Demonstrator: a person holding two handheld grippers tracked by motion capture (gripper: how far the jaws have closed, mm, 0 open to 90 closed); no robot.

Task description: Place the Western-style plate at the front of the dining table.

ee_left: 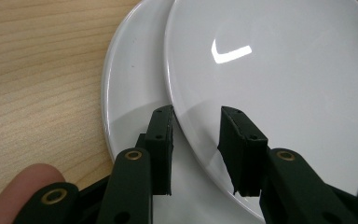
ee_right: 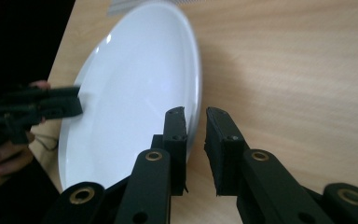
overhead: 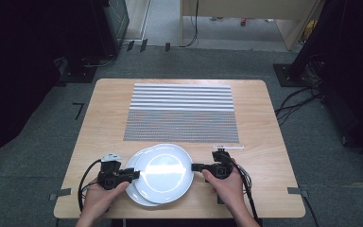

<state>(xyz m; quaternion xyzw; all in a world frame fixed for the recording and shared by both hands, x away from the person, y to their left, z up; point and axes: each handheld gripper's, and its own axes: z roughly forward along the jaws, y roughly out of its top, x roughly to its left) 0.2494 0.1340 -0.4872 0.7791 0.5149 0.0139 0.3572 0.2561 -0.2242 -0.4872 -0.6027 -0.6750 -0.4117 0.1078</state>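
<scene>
Grey carpet rings a pale wooden table point(overhead: 104, 113), and a striped grey mat point(overhead: 181, 112) lies well beyond both grippers. From the high view, two white plates sit between the hands: the upper plate point(overhead: 164, 172) lies off-centre on the lower plate point(overhead: 133, 163), which peeks out as a crescent on the left gripper's side. The left gripper point(overhead: 133, 175) comes in from that side, the right gripper point(overhead: 194, 167) from the opposite side, each held in a hand at the table's near edge.

Switch to the left gripper view and we get what the high view cannot give: the left gripper point(ee_left: 196, 140) has its jaws standing apart, one over the lower plate point(ee_left: 130, 84), the other over the upper plate point(ee_left: 279, 79), with the upper plate's rim running between them. No pad is pressing; it is released. A fingertip point(ee_left: 25, 184) shows beside it.

Right gripper view now: the right gripper point(ee_right: 196, 140) has a narrow gap between its jaws, and the upper plate's point(ee_right: 135, 102) rim sits just beside the inner jaw rather than clamped, so that one is loose too. Across the plate, the left gripper point(ee_right: 51, 107) reaches over the far rim. The lower plate is hidden under the upper one here, and whether the pad brushes the rim is hard to make out.
</scene>
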